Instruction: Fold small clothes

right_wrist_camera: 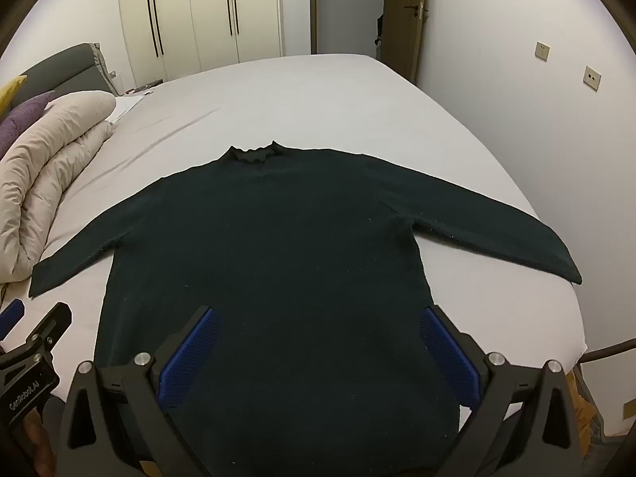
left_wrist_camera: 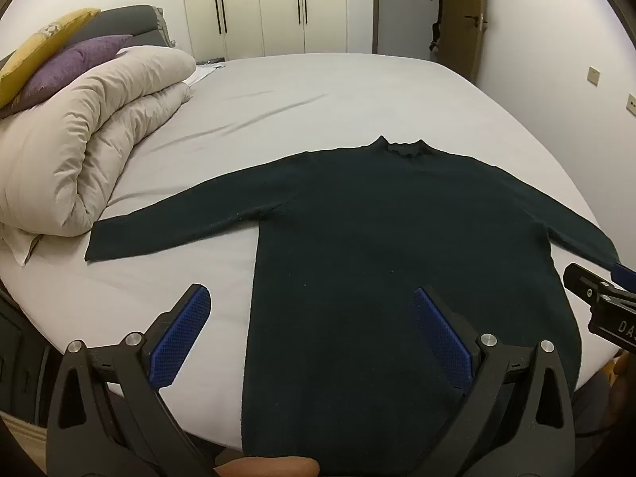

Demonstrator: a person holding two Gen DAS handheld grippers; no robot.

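Observation:
A dark long-sleeved sweater lies flat on the bed, collar away from me, both sleeves spread out sideways. My left gripper hovers open above the sweater's lower left edge, nothing between its blue pads. Over the lower middle of the sweater my right gripper stands open too, blue pads wide apart and holding nothing. Part of the right gripper shows at the right edge of the left wrist view. The left gripper appears at the left edge of the right wrist view.
The bed has a pale grey sheet. A folded beige duvet with purple and yellow cushions lies at the left by the headboard. White wardrobes and a door stand behind. A wall runs close along the bed's right side.

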